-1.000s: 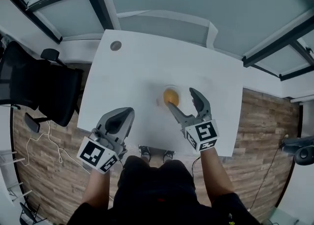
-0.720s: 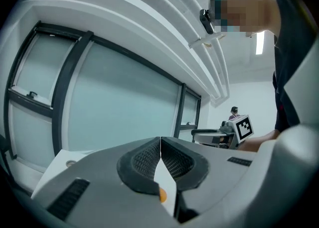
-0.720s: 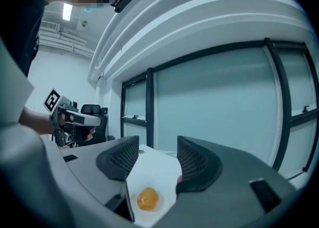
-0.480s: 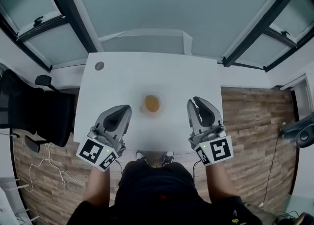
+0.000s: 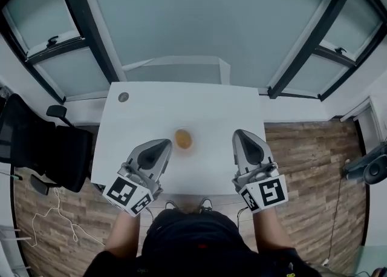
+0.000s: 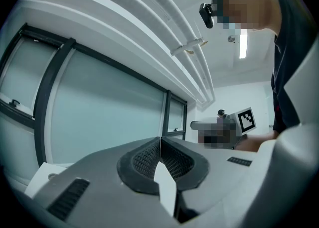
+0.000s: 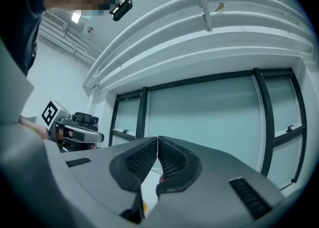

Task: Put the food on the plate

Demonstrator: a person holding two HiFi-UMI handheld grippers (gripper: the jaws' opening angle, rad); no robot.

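Observation:
An orange piece of food [image 5: 183, 138] lies on a small clear plate [image 5: 183, 147] in the middle of the white table [image 5: 205, 106]. My left gripper [image 5: 159, 144] sits at the table's near left, shut with nothing in it; in the left gripper view its pads [image 6: 149, 155] meet. My right gripper [image 5: 240, 135] rests at the near right, shut and empty, to the right of the plate; its pads [image 7: 144, 158] touch in the right gripper view. Both grippers point up toward the windows.
A round grey cable hole [image 5: 123, 97] marks the table's far left corner. A black office chair [image 5: 42, 143] stands left of the table. Large glass windows [image 5: 199, 9] rise behind it. The floor is wood [image 5: 302, 167].
My right gripper has let go of the food, drawn back from the plate to the near right and shut. The head view has shifted back, so the table looks smaller.

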